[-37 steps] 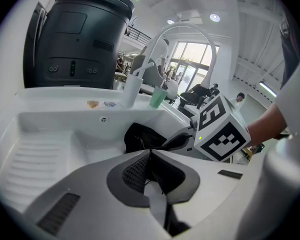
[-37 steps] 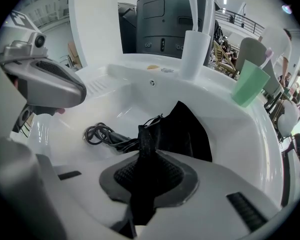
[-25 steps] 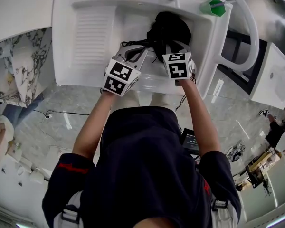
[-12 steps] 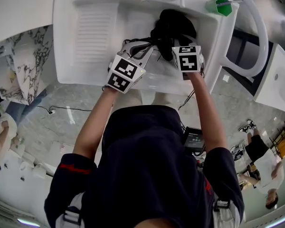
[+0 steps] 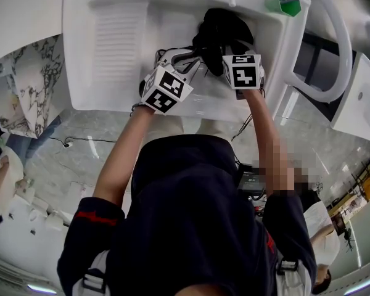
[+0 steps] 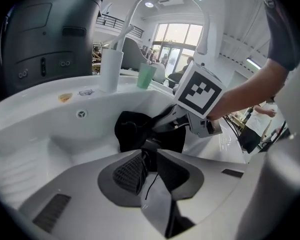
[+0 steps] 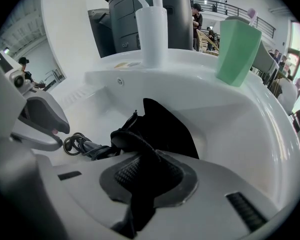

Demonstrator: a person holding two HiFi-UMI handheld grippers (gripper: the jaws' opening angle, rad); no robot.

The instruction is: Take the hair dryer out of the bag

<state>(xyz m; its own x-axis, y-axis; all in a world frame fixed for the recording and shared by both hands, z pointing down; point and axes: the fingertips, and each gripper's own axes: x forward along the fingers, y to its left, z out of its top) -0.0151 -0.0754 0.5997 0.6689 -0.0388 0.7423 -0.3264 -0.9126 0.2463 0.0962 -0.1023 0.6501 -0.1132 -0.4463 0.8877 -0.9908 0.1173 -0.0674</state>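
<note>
Steep downward look over a person in a dark top, both bare forearms stretched forward into a white sink (image 5: pixel 74 54). Ridged washboard panel (image 5: pixel 118 39) on the basin's left side. In the right half, close to the back wall, a slumped black bag (image 5: pixel 225 29).

Reaching in from the left, the left gripper (image 5: pixel 196 55), tips at the bag's near edge. Jaws just now opening, a narrow gap between the ribbed pads, nothing pressed between them. A thin black strand (image 6: pixel 152 184) hanging down through that gap.

Pointing steeply down at the bag's right side, the right gripper (image 5: pixel 227 49). Jaws clamped on a fold of the bag's black fabric, cloth bunched between the pads and trailing out below them.

Of the hair dryer, no body to be made out. Only a coiled black cord (image 7: pixel 72 143) lying on the basin floor just left of the bag, joined to a dark stem running into the bag's mouth. The rest lost among the black folds.

On the sink's back ledge, a white cup (image 7: pixel 151 34) and, to its right, a green cup (image 7: pixel 237 49), both upright and well apart from the bag.
</note>
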